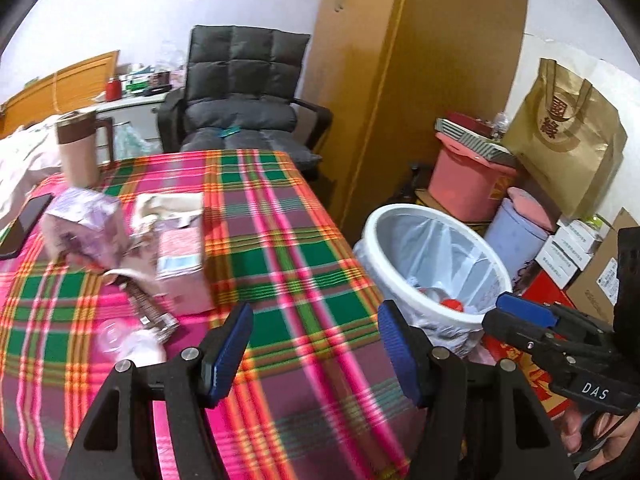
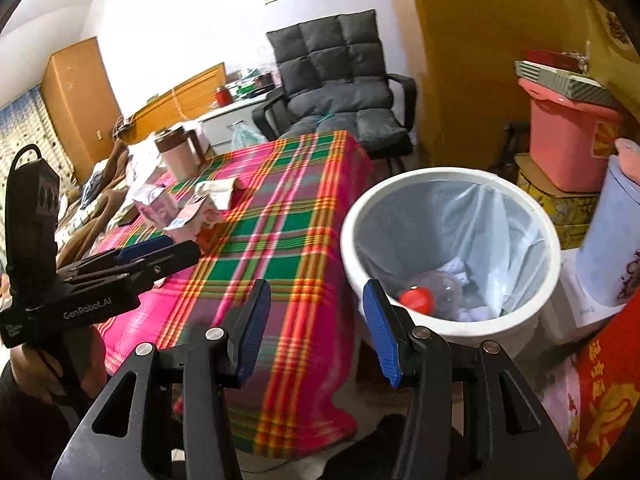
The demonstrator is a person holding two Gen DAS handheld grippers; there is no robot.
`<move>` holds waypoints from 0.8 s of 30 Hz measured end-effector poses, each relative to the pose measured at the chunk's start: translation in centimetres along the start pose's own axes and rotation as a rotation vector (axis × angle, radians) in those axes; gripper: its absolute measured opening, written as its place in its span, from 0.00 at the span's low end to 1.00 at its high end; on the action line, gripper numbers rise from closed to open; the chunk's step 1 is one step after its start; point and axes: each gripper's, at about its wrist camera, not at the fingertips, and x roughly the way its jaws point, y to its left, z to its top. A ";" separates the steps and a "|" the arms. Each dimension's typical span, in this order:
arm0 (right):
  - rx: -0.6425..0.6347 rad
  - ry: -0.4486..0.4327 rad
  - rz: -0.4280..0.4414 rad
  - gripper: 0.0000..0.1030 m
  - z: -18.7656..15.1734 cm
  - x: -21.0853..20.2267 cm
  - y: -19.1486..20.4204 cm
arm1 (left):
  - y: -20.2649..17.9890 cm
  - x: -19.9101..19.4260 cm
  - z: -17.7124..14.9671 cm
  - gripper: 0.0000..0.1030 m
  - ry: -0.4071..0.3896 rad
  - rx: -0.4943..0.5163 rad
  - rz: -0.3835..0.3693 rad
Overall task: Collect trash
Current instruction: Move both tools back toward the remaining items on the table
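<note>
Both grippers — left [image 1: 316, 344], right [image 2: 318, 330] — gape empty; bottle [image 2: 430, 294] lies sideways in bin [image 2: 460, 176], cap leftward.

left tongs [image 1: 316, 350]: black arms; blue pads | right tongs [image 2: 318, 334]: same; silver screws

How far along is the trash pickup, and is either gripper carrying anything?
Done: the bin already holds a red-capped bottle and crumpled paper. In hand: nothing; the left gripper and right gripper are both open and empty. Left: the torn cartons, a wrapper and clear plastic still lie on the plaid table.
</note>
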 end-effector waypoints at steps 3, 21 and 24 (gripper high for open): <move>-0.010 0.008 0.020 0.49 -0.1 0.3 0.7 | 1.1 -0.8 -0.6 0.62 -0.006 -0.013 0.029; -0.049 0.061 0.104 0.49 -0.7 1.6 3.6 | 8.0 -3.5 -3.4 0.62 0.005 -0.136 0.148; -0.055 0.067 0.111 0.49 -0.6 1.8 3.8 | 8.9 -3.2 -3.6 0.62 0.016 -0.158 0.160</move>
